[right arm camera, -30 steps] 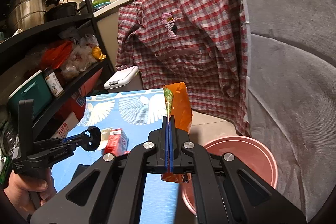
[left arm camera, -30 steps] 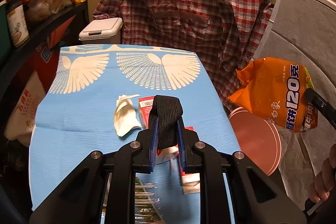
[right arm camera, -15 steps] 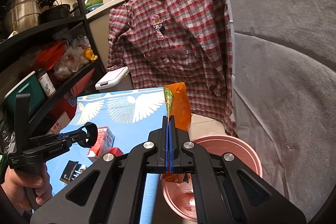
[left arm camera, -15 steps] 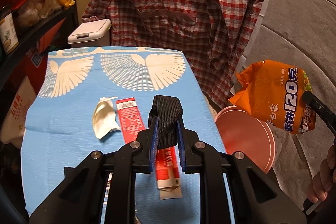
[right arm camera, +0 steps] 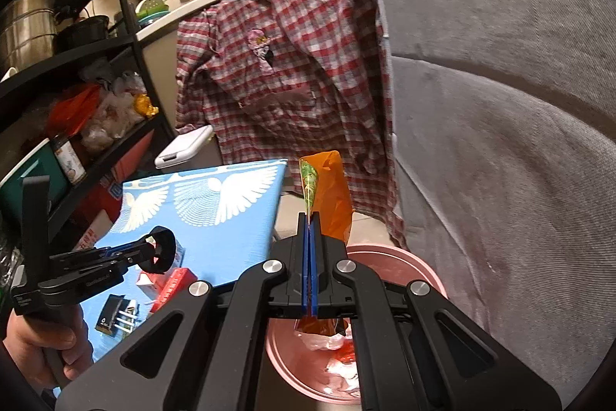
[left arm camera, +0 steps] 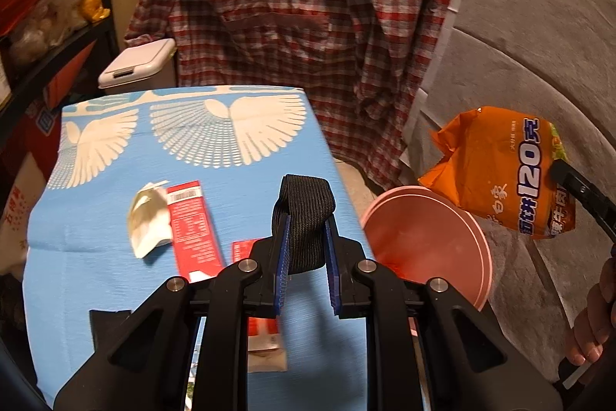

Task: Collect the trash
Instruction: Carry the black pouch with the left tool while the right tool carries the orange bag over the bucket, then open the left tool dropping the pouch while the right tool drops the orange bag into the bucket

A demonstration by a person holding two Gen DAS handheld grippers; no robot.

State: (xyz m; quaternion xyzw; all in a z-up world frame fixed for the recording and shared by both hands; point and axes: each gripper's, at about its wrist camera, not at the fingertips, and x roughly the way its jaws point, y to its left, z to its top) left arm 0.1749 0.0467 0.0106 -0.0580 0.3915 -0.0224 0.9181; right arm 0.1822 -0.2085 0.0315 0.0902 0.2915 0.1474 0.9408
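My left gripper (left arm camera: pixel 305 234) is shut on a black elastic band (left arm camera: pixel 303 214) and holds it above the right edge of the blue table (left arm camera: pixel 96 257), beside the pink bin (left arm camera: pixel 427 237). My right gripper (right arm camera: pixel 309 218) is shut on an orange snack bag (right arm camera: pixel 331 195), which hangs over the pink bin (right arm camera: pixel 404 260); the bag also shows in the left wrist view (left arm camera: pixel 500 172). On the table lie a crumpled white wrapper (left arm camera: pixel 148 218), a red packet (left arm camera: pixel 192 222) and a second red packet (left arm camera: pixel 261 330) partly hidden under my gripper.
A checked shirt (left arm camera: pixel 308 26) hangs behind the table. A white lidded bin (left arm camera: pixel 136 68) stands at the back left, next to black shelves (right arm camera: pixel 57 64). A grey sofa (right arm camera: pixel 500 141) fills the right. Some trash (right arm camera: pixel 338 357) lies in the pink bin. A black plug (right arm camera: pixel 115 314) lies on the table.
My left gripper has moved right with the band, towards the bin at the table's edge. My right gripper has carried the orange bag over the bin.
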